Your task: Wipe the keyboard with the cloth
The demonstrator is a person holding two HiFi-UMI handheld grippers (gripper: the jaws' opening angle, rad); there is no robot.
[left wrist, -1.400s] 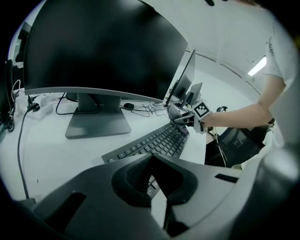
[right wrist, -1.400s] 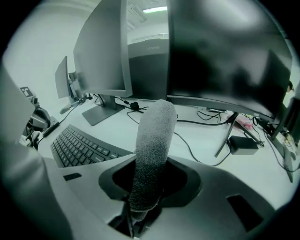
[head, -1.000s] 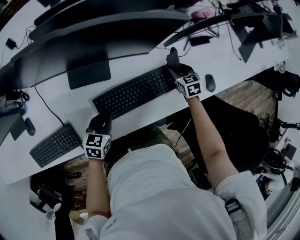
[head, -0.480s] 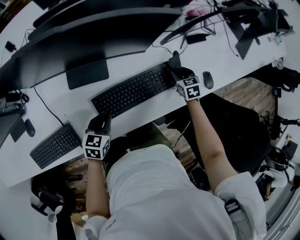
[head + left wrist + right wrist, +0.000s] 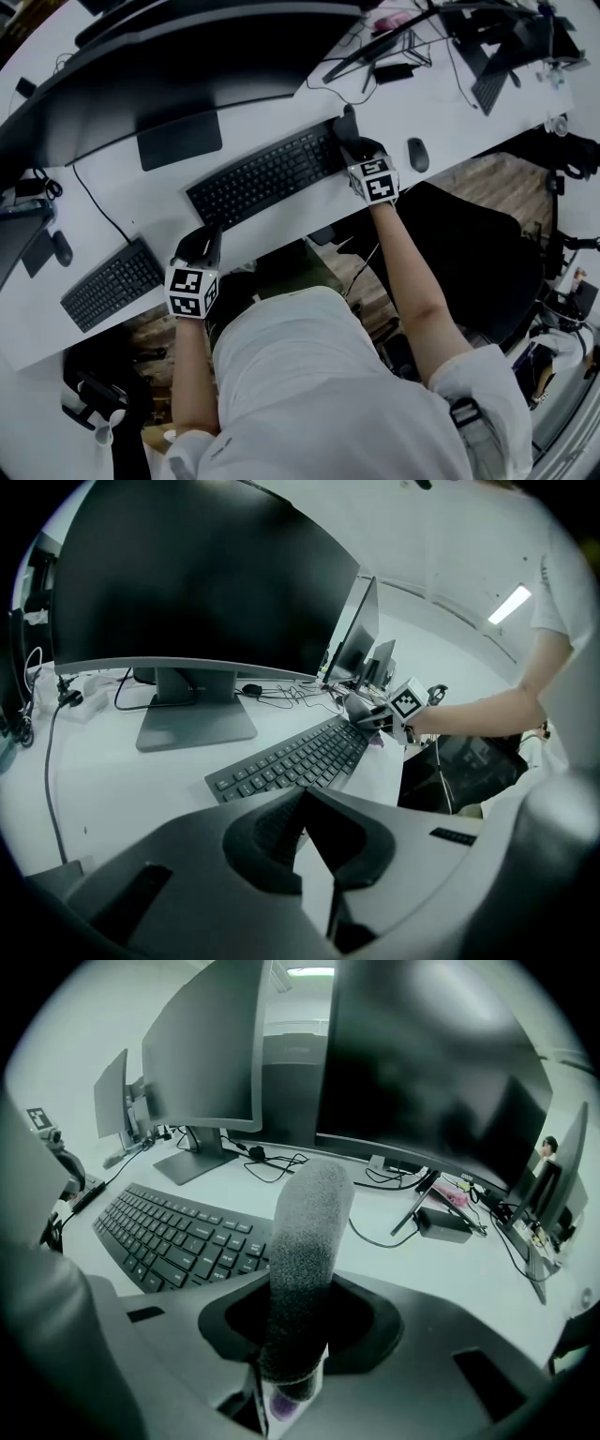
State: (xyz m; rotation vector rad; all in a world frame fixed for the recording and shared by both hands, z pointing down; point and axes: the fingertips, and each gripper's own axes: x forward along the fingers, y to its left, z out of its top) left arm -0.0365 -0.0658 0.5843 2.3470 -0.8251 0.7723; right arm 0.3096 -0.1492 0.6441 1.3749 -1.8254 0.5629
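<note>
Left gripper (image 5: 302, 794) jaws together, right gripper (image 5: 298, 1335) clamping cloth (image 5: 307, 1232).

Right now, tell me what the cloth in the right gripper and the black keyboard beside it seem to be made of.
Cloth: a soft grey textile, probably microfibre or terry. Its surface looks fuzzy and nubby, with no sheen.
Keyboard: probably moulded plastic, black with a matte finish. It shows smooth, hard-edged shapes and only dull highlights.

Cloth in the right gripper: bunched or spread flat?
Bunched: the cloth stands as a narrow roll clamped in the right gripper.
</note>
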